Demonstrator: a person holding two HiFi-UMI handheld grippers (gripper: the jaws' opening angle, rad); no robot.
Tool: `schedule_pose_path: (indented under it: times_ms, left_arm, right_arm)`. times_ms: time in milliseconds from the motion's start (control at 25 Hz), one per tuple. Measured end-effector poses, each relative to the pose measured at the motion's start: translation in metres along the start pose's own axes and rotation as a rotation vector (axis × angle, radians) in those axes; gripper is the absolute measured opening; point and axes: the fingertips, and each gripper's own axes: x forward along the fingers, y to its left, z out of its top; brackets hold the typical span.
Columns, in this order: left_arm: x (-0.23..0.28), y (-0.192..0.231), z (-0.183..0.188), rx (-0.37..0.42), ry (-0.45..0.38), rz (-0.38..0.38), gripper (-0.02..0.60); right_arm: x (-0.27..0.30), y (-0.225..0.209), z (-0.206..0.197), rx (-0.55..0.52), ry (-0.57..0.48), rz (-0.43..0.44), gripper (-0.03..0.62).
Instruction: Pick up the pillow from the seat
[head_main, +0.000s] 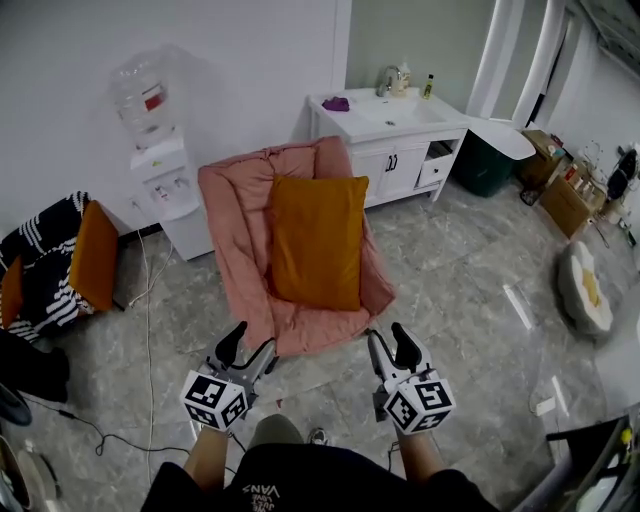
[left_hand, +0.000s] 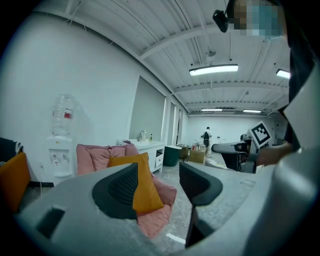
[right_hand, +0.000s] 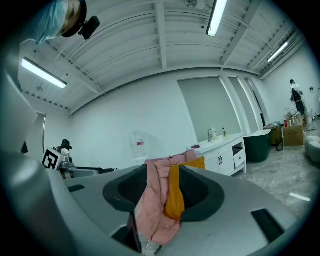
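While pillow (head_main: 318, 240) lies on seat (head_main: 235, 225), dispenser (head_main: 163, 185) beside.

1. Likely a staged home corner inside a big hall: pink chair (head_main: 235, 230), sink cabinet (head_main: 392, 150), water dispenser (head_main: 160, 175), tiled floor (head_main: 460, 290).
2. Bare ribbed ceiling (left_hand: 165, 30) with strip lights (left_hand: 214, 70); cardboard boxes (head_main: 563, 205) at the side.

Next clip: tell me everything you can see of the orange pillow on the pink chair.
The pillow is a plain mustard-orange rectangle. It looks like soft fabric, plump, with slightly wrinkled edges. It stands lengthwise against the back of the pink chair, tilted back with its lower edge on the seat. Only the chair touches it. The left hand-held gripper and right hand-held gripper are in front of the chair, short of the pillow, jaws apart and empty.
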Motion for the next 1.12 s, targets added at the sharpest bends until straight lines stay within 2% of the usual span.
schedule_pose_path:
  times_ms: [320, 1120]
  left_arm:
    - [0.037, 0.041, -0.001, -0.021, 0.0, 0.012, 0.253]
    - [0.16, 0.192, 0.024, -0.001, 0.032, -0.121, 0.253]
  right_arm:
    - [0.044, -0.017, -0.003, 0.006, 0.012, -0.011, 0.186]
    - [0.212, -0.035, 0.013, 0.018, -0.009, -0.172, 0.186]
